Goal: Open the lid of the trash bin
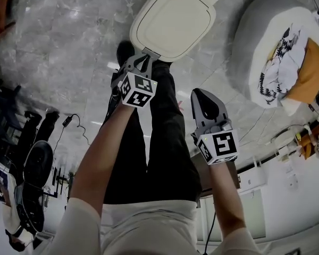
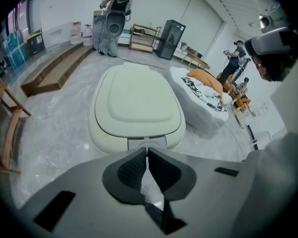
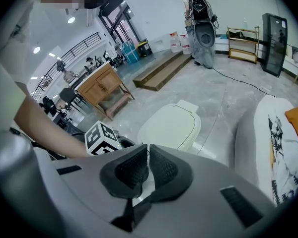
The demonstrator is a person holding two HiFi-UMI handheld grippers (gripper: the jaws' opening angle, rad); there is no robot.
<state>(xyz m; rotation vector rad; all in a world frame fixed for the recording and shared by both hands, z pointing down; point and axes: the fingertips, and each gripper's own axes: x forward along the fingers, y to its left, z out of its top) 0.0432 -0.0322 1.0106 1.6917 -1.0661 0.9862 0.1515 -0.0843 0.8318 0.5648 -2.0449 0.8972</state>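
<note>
The trash bin (image 1: 173,20) stands on the grey floor ahead of me, its cream lid (image 2: 136,100) lying flat and closed. A small grey latch tab (image 2: 148,144) sits at the bin's near edge. My left gripper (image 1: 143,58) hovers right at that near edge, jaws shut with nothing between them; in the left gripper view the left gripper (image 2: 147,152) points just over the tab. My right gripper (image 1: 204,99) hangs lower and to the right, apart from the bin (image 3: 171,125), also shut and empty (image 3: 148,150).
A white beanbag (image 1: 279,47) with a printed cloth and an orange cushion lies right of the bin. My legs and black shoe (image 1: 125,49) stand just before it. A wooden chair (image 2: 5,128) is at the left, a low wooden platform (image 2: 54,68) beyond.
</note>
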